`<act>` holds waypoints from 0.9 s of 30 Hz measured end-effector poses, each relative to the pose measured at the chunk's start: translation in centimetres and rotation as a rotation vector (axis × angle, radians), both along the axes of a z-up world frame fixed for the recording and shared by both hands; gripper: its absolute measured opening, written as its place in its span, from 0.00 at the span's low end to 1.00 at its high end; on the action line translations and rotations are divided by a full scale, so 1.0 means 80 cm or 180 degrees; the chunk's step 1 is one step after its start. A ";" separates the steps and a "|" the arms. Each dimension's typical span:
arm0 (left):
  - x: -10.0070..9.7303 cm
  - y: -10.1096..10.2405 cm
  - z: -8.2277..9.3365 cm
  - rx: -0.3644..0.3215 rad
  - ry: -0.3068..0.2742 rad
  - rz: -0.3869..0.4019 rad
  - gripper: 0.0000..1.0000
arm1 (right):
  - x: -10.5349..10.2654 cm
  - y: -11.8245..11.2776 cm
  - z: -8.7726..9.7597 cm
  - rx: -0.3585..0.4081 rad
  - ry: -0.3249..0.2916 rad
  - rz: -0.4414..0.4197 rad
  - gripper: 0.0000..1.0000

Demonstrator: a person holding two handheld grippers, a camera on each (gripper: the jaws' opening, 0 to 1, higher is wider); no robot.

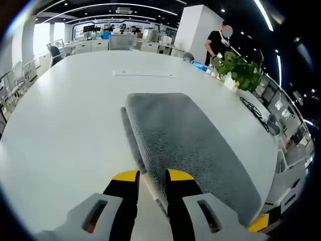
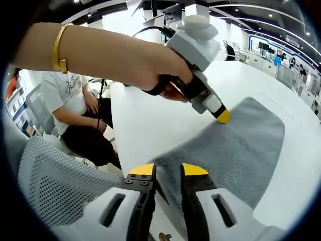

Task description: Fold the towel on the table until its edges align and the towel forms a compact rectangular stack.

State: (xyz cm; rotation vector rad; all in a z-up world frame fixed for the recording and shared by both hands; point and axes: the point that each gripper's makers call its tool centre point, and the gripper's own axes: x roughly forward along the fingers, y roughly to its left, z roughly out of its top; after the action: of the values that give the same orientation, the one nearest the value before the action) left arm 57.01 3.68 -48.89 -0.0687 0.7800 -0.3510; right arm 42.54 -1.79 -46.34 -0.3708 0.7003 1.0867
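- Two tools meet one grey towel [image 1: 193,145], which lies folded on the white bench [image 1: 70,110].
- Left tool [image 1: 153,175] — jaws a little apart, straddling the towel's near edge; whether they pinch it I cannot tell.
- Right tool [image 2: 168,169] sits at the towel's near corner, jaws slightly apart around its edge.
- A hand [image 2: 160,70] grips the left tool, its yellow tip touching the towel.
- A potted plant [image 1: 241,70] stands far off.

A leafy green potted plant [image 1: 239,70] stands at the far edge of the table near a standing person in black [image 1: 216,44] — a grey mesh chair back [image 2: 55,191] sits beside a seated person in a white shirt [image 2: 75,105].
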 end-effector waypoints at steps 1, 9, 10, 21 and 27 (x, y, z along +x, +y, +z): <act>-0.004 -0.002 0.001 -0.0022 0.0001 -0.0013 0.21 | 0.005 -0.004 0.005 0.0010 -0.0042 -0.0036 0.17; -0.032 -0.006 -0.002 0.0064 -0.0023 -0.0070 0.21 | 0.058 -0.075 0.010 -0.0024 -0.0172 -0.0736 0.21; -0.034 -0.009 -0.001 0.0025 -0.0030 -0.0081 0.21 | 0.060 -0.084 0.004 -0.0045 -0.0109 -0.0789 0.22; -0.071 -0.011 -0.006 0.0007 -0.0003 -0.0001 0.25 | 0.080 -0.142 -0.021 -0.0087 -0.0001 -0.1296 0.29; -0.099 -0.019 -0.020 -0.0042 0.0191 -0.0010 0.23 | 0.076 -0.153 -0.040 -0.0102 0.0116 -0.1338 0.25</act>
State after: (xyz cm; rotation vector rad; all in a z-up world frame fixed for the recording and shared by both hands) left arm 49.06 2.20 -50.50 -0.0906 0.8372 -0.3585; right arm 48.59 -14.07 -49.53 -0.2174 0.7869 0.6856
